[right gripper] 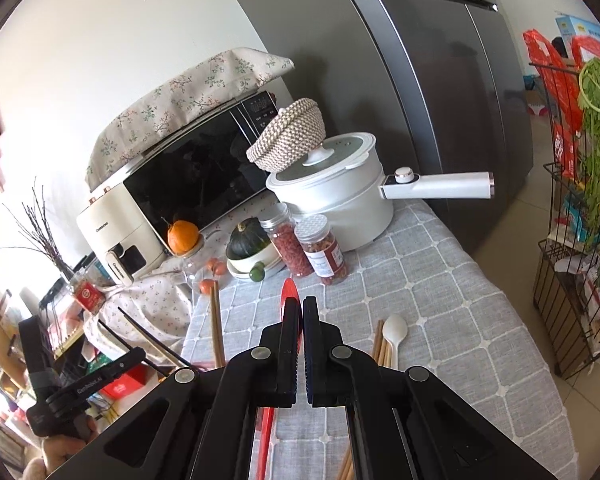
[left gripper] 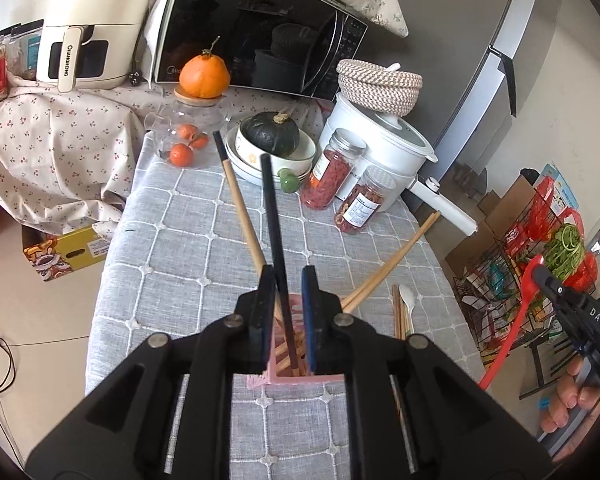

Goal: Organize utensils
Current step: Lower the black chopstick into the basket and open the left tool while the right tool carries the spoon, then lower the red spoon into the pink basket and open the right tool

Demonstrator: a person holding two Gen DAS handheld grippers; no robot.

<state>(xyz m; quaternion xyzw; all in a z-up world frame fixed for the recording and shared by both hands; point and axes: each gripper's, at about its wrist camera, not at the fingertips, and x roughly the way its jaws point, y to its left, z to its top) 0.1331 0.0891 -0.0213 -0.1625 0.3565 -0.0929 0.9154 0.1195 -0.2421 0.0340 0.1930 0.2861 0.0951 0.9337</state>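
Observation:
In the left wrist view my left gripper [left gripper: 287, 276] stands open just above a pink utensil holder [left gripper: 288, 364] on the grey checked tablecloth. A black chopstick [left gripper: 274, 232] rises out of the holder between the fingers, touching the left one. A black-tipped wooden chopstick [left gripper: 238, 200] and two wooden chopsticks [left gripper: 392, 266] also lean out of the holder. My right gripper [right gripper: 299, 308] is shut on a red spoon [right gripper: 289, 290], held above the table; it also shows in the left wrist view [left gripper: 518, 312]. More wooden chopsticks [right gripper: 380, 346] and a white spoon [right gripper: 394, 332] lie on the cloth.
At the table's back stand two spice jars [left gripper: 332, 180], a white electric pot [right gripper: 336, 196] with a long handle, stacked bowls holding a dark squash [left gripper: 274, 134], and a glass jar of oranges [left gripper: 188, 136]. A microwave [left gripper: 256, 28], air fryer and fridge are behind. A wire rack [right gripper: 576, 264] is right.

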